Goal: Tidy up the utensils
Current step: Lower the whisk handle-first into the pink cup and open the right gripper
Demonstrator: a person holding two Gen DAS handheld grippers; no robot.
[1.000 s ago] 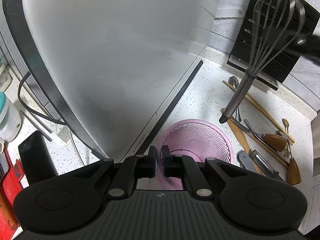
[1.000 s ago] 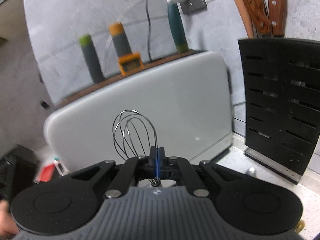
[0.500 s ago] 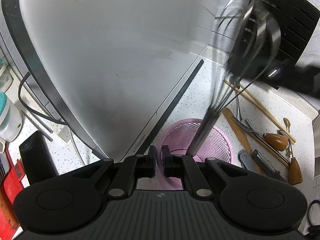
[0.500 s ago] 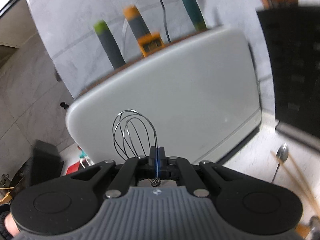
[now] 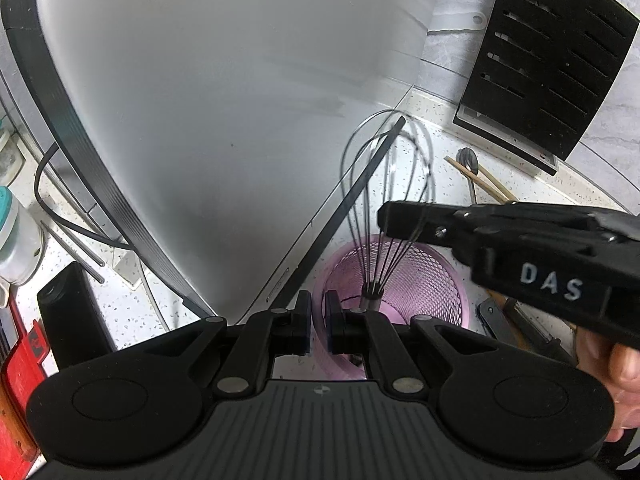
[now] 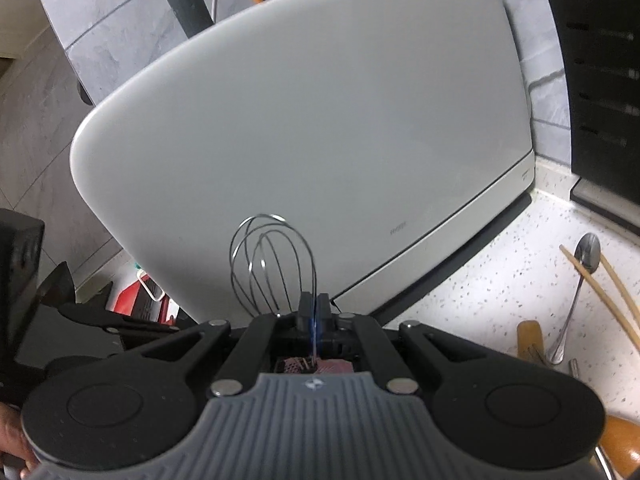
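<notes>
Whisk (image 5: 384, 200) has dropped handle-first into the pink mesh holder (image 5: 436, 276) since 1 s ago; we still pinch its wires in the right gripper (image 5: 386, 220). Left gripper (image 5: 316, 322) is clamped on the holder's near rim. 1 utensil nearly stowed; release remains.

1. Your whisk (image 5: 386, 184) had thin silver-grey wires and a darker grey metal handle.
2. The mesh cup (image 5: 420, 280) was pink-violet, patterned all over with fine diamond-shaped holes.
3. Your counter (image 6: 500, 280) was white, speckled with small dark flecks.
4. The big appliance (image 6: 320, 140) was plain pale grey with a black strip along its base.
5. The knife block (image 5: 548, 60) was black, with rows of dark slots.
6. The chopsticks (image 6: 600, 284) were light tan wood; the spoon (image 6: 588, 256) was shiny silver.
7. Your right gripper (image 5: 384, 220) was black with white letters on its side.
8. The left gripper (image 5: 316, 320) was black, its fingers (image 5: 306, 316) edged in blue.
</notes>
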